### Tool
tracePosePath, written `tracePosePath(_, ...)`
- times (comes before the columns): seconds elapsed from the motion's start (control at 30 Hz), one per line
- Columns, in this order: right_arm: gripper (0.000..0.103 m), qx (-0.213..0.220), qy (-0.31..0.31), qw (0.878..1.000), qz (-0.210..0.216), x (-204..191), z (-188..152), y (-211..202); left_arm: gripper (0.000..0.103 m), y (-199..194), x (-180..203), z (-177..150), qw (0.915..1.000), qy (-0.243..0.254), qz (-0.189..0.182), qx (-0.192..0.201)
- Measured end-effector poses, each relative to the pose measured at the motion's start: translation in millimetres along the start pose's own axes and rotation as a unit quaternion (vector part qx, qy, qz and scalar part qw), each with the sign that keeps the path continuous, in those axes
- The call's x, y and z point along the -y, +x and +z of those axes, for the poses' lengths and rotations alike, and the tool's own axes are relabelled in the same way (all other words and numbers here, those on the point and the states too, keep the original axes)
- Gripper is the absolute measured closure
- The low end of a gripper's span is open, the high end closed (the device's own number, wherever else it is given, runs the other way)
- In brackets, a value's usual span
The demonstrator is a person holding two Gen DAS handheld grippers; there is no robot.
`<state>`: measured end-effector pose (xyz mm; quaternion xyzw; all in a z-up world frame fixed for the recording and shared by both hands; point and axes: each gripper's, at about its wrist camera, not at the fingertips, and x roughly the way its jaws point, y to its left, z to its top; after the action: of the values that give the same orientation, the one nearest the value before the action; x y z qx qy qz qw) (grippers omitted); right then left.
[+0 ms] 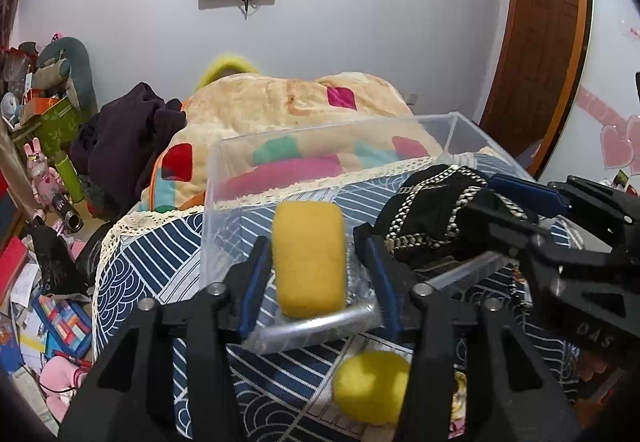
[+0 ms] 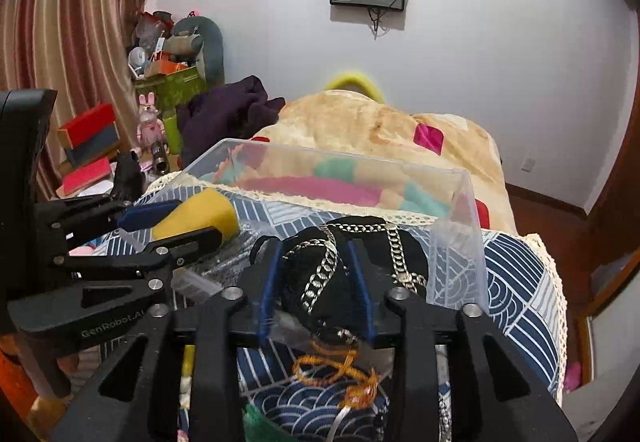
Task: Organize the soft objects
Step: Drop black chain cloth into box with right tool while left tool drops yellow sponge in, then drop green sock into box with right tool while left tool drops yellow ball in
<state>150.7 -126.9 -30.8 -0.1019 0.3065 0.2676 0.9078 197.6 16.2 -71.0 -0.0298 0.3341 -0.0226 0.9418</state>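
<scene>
A clear plastic box (image 1: 224,178) stands on the blue patterned cloth (image 1: 152,266). My left gripper (image 1: 316,242) is open around a yellow sponge block (image 1: 310,258) at the box's near wall; the left finger touches it, the right stands apart. A yellow ball (image 1: 370,388) lies on the cloth below. My right gripper (image 2: 316,254) is shut on a black pouch with silver chains (image 2: 320,282), held at the box's near rim (image 2: 460,178). The pouch (image 1: 436,210) also shows in the left wrist view, and the sponge (image 2: 200,216) in the right wrist view.
A beige blanket with coloured patches (image 1: 288,102) and a dark purple garment (image 1: 124,138) lie behind the box. Toys, books and boxes (image 1: 44,202) clutter the floor at left. An orange cord (image 2: 340,370) lies on the cloth. A wooden door (image 1: 540,42) is at right.
</scene>
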Motion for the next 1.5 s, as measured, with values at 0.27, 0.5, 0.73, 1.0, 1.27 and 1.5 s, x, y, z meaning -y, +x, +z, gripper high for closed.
tracePosePath(0.27,0.043,0.045,0.013,0.999,-0.013,5.2,6.2,-40.6,0.045,-46.4,5.8,-1.9,0.9989,0.010,0.004,0.046)
tracePosePath(0.5,0.036,0.057,0.025,0.998,-0.002,4.2,-10.5,-63.9,0.034,-72.7,10.6,-21.7,0.9984,0.013,-0.002,0.054)
tracePosePath(0.73,0.036,0.002,0.040,0.999,0.008,-1.0,-46.0,-49.2,0.031,-66.6,14.4,-55.9,0.9997,0.008,-0.016,0.017)
tracePosePath(1.0,0.036,-0.076,0.076,0.993,0.045,-1.9,-78.9,-17.3,0.031,-35.9,19.7,-80.6,0.9992,0.008,-0.021,-0.032)
tracePosePath(1.27,0.073,-0.093,0.084,0.990,0.072,5.5,-93.1,-15.3,0.034,-12.7,21.0,-73.2,0.9988,-0.001,-0.026,-0.041)
tracePosePath(1.5,0.093,-0.063,0.089,0.993,0.056,14.2,-96.7,-32.7,0.058,8.8,24.0,-73.9,0.9968,0.001,-0.047,-0.065)
